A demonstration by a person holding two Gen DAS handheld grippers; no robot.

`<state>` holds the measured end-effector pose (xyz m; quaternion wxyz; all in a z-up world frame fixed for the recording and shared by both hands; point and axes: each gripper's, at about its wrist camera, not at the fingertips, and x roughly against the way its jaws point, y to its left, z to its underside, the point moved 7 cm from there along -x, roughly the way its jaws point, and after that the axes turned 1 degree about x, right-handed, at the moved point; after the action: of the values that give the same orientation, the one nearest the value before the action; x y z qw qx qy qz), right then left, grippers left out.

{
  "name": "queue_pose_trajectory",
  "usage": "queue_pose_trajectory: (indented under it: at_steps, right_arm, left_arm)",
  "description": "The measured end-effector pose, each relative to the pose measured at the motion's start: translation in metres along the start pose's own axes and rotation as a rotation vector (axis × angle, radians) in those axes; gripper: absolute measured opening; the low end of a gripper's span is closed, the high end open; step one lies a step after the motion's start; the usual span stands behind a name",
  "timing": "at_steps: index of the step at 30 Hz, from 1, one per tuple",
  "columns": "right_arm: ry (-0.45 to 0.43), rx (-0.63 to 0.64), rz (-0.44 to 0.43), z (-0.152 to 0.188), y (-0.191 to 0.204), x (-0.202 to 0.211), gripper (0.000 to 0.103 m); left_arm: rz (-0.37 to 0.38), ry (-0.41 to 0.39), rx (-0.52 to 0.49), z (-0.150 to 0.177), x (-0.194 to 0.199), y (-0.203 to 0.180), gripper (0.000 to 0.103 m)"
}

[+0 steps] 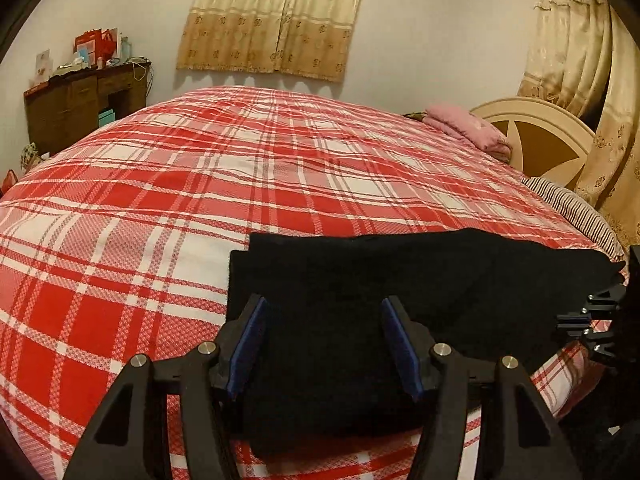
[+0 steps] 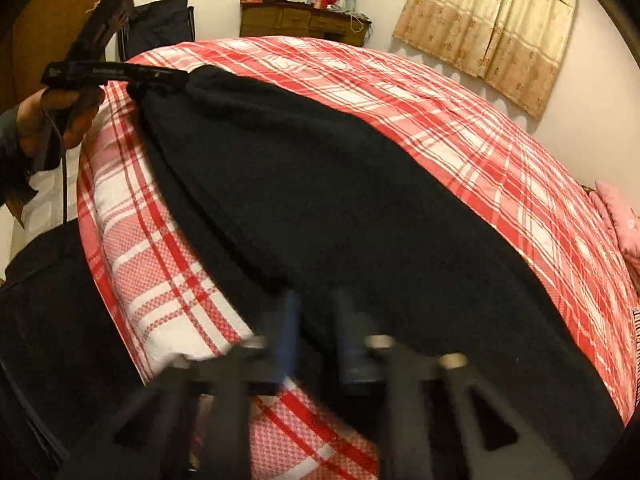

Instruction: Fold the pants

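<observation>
Black pants (image 1: 400,280) lie flat on the red plaid bed, folded lengthwise into a long strip (image 2: 320,208). My left gripper (image 1: 324,340) is open, its blue-padded fingers (image 1: 250,344) spread over the pants' end near the bed's front edge. In the right wrist view the left gripper (image 2: 160,80) sits at the far end of the pants, held by a hand. My right gripper (image 2: 316,340) is blurred by motion, its fingers a little apart over the near end of the pants. The right gripper's body shows at the left wrist view's right edge (image 1: 592,320).
The bed (image 1: 200,184) has a red plaid cover. A pink pillow (image 1: 468,128) and cream headboard (image 1: 540,136) are at the far right. A brown dresser (image 1: 80,108) with clutter stands by the wall. Curtains (image 1: 272,20) hang behind. A dark bag (image 2: 160,28) stands beyond the bed.
</observation>
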<state>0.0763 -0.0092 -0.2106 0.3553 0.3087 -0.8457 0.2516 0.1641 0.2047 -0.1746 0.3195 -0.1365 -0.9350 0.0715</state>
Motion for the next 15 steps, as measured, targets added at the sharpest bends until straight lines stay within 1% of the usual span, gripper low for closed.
queue_pose_trajectory:
  at_steps: [1, 3, 5, 7, 8, 10, 11, 13, 14, 15]
  right_arm:
    - [-0.005, -0.005, -0.007, 0.000, 0.000, 0.004, 0.008]
    - [-0.006, -0.010, -0.017, -0.003, 0.005, 0.008, 0.006]
    - [-0.002, -0.010, -0.036, -0.002, 0.011, 0.012, 0.003]
    - [0.007, -0.002, -0.071, 0.001, 0.022, 0.017, 0.003]
    - [0.012, 0.014, -0.065, 0.003, 0.026, 0.015, 0.003]
    - [0.045, 0.066, -0.006, 0.010, 0.031, 0.003, 0.003]
    - [0.052, 0.068, -0.006, 0.013, 0.031, -0.001, 0.003]
    - [0.046, 0.048, -0.034, 0.012, 0.028, -0.001, 0.003]
    - [0.030, 0.050, -0.027, 0.009, 0.027, 0.003, 0.007]
    - [0.009, 0.057, -0.004, 0.005, 0.024, 0.008, 0.037]
  left_arm:
    - [-0.008, 0.001, -0.010, 0.000, -0.001, -0.001, 0.061]
    - [-0.021, 0.004, -0.018, 0.000, -0.002, -0.002, 0.061]
    - [-0.013, 0.001, -0.005, -0.001, -0.001, -0.001, 0.061]
    - [-0.003, -0.002, 0.006, -0.001, 0.000, 0.001, 0.061]
    - [-0.001, -0.005, 0.012, -0.001, 0.001, 0.001, 0.061]
    - [-0.009, -0.001, 0.013, -0.001, 0.002, 0.000, 0.061]
    - [-0.014, -0.004, 0.011, -0.002, 0.004, -0.002, 0.061]
    - [-0.022, -0.019, -0.014, -0.004, 0.010, -0.008, 0.061]
    - [-0.026, -0.026, -0.030, -0.005, 0.013, -0.012, 0.061]
    - [-0.033, -0.029, -0.042, -0.005, 0.014, -0.014, 0.061]
